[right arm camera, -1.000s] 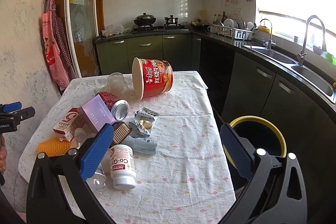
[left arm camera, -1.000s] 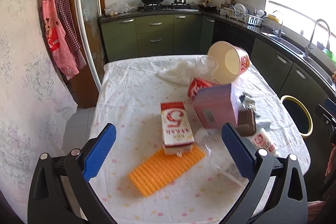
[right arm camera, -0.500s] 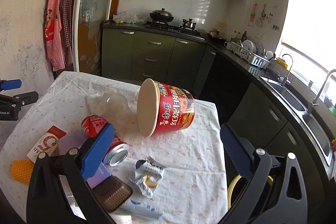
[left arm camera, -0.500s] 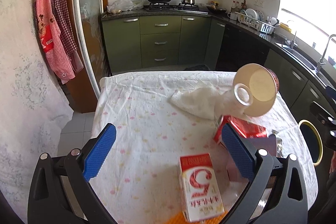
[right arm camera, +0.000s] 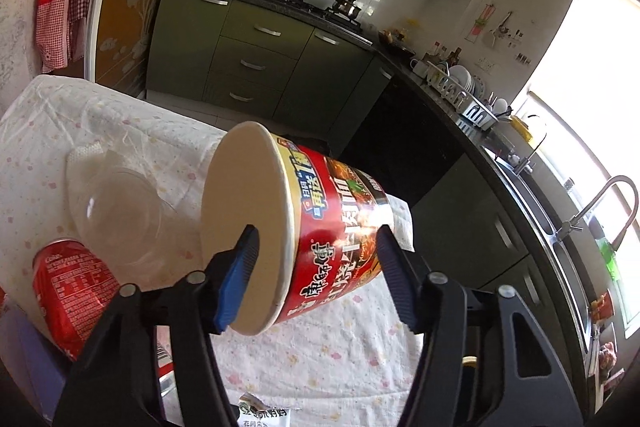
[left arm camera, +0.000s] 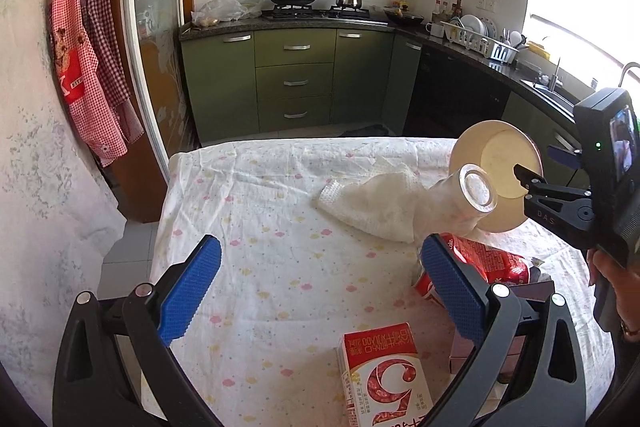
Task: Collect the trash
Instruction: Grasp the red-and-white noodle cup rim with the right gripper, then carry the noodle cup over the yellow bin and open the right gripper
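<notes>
A red instant-noodle cup (right arm camera: 320, 227) lies on its side on the cloth-covered table (right arm camera: 340, 367). My right gripper (right arm camera: 316, 269) is open, its fingers either side of the cup's rim end, one blue pad (right arm camera: 240, 279) over the cup's mouth; contact cannot be told. The cup also shows in the left wrist view (left arm camera: 500, 183), with my right gripper at its rim. My left gripper (left arm camera: 320, 299) is open and empty above the table. A red-and-white carton (left arm camera: 384, 375) lies below it, and a red can (left arm camera: 492, 267) by its right finger.
A clear glass (right arm camera: 120, 211) lies on a white rag (left arm camera: 376, 207) beside the cup. A crumpled wrapper (right arm camera: 264, 413) lies at the near edge. A purple box (left arm camera: 516, 339) sits behind the left gripper's right finger. Green cabinets (left arm camera: 296, 83) stand beyond the table.
My right gripper has moved in to the noodle cup, and its jaws have narrowed around the rim. My left gripper has moved further over the table; the carton is now at the frame's bottom.
</notes>
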`<state>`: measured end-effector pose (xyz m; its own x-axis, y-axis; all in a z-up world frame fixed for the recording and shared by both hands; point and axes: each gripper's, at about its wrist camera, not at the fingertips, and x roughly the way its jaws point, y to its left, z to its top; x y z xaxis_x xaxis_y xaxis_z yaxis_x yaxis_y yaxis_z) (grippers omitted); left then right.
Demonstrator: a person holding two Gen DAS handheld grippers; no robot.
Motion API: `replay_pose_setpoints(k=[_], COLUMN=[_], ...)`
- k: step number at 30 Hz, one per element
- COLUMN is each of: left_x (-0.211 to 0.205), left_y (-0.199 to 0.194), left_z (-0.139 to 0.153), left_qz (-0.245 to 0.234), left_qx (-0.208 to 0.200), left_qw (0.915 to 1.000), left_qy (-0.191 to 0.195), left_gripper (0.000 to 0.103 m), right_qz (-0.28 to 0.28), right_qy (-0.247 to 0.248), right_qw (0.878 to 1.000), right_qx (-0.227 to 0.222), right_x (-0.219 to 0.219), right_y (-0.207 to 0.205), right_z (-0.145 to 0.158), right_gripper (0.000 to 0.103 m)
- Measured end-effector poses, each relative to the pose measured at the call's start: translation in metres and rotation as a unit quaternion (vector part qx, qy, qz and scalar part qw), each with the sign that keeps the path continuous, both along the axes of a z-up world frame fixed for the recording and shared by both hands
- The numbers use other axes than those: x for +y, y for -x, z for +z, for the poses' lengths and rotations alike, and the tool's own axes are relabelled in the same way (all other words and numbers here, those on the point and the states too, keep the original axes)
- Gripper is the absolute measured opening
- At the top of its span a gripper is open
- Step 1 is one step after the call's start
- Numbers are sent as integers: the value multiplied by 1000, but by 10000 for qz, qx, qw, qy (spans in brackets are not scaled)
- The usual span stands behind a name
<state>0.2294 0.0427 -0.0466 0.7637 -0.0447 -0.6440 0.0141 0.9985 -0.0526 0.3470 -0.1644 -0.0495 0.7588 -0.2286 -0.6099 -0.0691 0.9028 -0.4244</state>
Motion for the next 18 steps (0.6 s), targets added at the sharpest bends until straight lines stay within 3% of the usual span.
replay_pose_setpoints(k=[5,10,13,15,18], left_x=[0,1,1,1,1], left_y=[0,-2,-2,-1,1], left_z=[-5,-10,-11,-10,-9], left_qz=[-41,-67,-100,-111,-120], left_qx=[61,105,107,83,63], left_qw=[9999,9998,9998,9998,9998], left_qy=[90,122,135,142,145], left_gripper=[99,99,99,99,99], right_qz=[-118,-206,-273,-289,-413], right_qy=[-25,-226,-789,-1534,-2099], right_qw=[9999,9994,9951,9828,9682], right_qx=[-17,179,538,986,1293], right_x=[-13,-31,-53,-75,-102], right_y=[-10,-33,-50,-63,-70], right_z=[3,15,25,27,28], right_gripper=[29,21,11,3,3])
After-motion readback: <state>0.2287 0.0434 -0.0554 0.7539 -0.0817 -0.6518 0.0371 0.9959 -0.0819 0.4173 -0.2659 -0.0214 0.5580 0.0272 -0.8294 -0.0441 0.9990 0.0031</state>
